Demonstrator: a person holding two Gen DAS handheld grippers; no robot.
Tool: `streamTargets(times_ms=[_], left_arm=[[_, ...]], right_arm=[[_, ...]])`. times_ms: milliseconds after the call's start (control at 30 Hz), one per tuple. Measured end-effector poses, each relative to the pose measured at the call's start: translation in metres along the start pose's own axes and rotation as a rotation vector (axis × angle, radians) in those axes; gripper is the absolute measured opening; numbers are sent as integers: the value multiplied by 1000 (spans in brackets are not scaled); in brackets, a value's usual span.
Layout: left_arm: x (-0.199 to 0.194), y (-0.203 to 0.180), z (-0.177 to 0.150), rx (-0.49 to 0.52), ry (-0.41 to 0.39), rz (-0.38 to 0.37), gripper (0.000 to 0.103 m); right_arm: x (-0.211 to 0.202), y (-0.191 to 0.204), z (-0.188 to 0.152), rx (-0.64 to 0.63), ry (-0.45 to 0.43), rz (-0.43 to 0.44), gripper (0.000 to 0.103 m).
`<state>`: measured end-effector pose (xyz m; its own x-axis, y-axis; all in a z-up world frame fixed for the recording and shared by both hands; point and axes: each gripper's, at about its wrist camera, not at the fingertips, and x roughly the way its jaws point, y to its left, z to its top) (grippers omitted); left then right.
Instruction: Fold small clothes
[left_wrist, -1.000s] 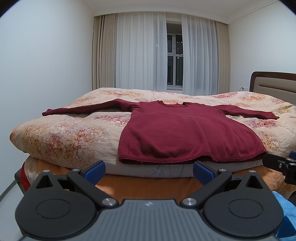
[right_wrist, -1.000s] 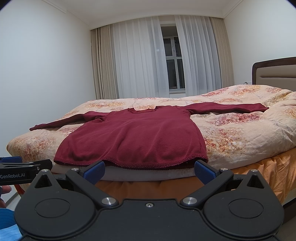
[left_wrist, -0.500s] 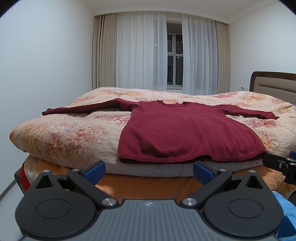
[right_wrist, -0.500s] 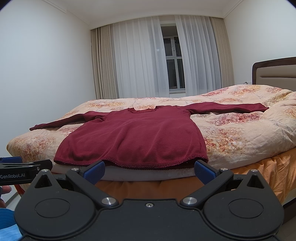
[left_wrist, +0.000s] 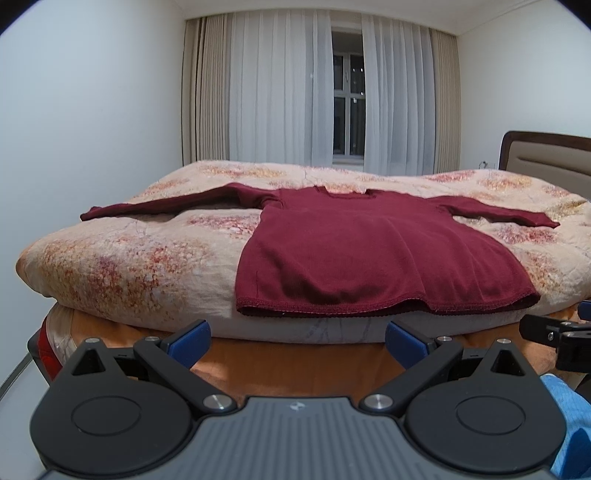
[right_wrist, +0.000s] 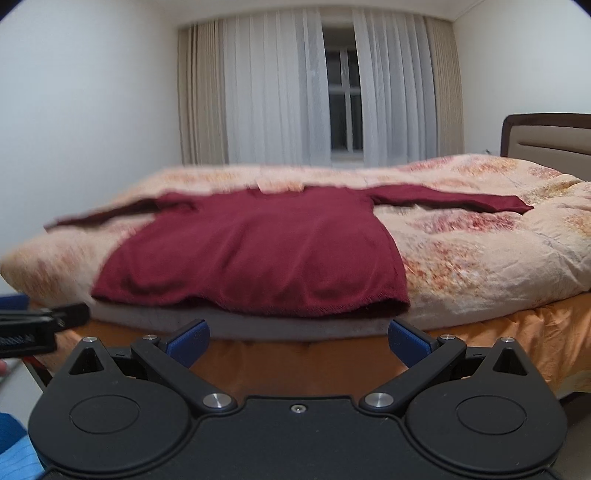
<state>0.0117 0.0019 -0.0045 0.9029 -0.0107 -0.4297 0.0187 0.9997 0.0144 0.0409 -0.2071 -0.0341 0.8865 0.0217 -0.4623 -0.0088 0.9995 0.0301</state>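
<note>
Left wrist view: the sweater (left_wrist: 373, 254) lies flat on the quilt (left_wrist: 122, 266), collar toward 12 o'clock, hem at the near edge, sleeves toward 9 and 3. The left gripper (left_wrist: 297, 338) gapes wide, empty.

Right wrist view: blurred; the right gripper (right_wrist: 297, 338) is spread wide, empty, below the hem.

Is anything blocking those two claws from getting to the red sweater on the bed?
Nothing visible. The sweater lies flat on the quilt, its hem at the near bed edge. The left gripper and right gripper are open and face it across bare space; nothing lies on the sweater.
</note>
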Motion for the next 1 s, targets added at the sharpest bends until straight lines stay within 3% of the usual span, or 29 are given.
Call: streamTargets(times_ms=[200, 333, 667, 1000], left_arm=[[17, 7, 20, -11, 21, 35, 103], [30, 11, 38, -20, 23, 43, 103], [73, 8, 79, -34, 42, 75, 103], [132, -20, 108, 5, 82, 76, 103]], right_arm=[[17, -5, 18, 31, 74, -6, 103], [26, -4, 29, -13, 73, -61, 103], [59, -23, 58, -2, 81, -81, 103], [116, -63, 87, 48, 77, -85, 103]])
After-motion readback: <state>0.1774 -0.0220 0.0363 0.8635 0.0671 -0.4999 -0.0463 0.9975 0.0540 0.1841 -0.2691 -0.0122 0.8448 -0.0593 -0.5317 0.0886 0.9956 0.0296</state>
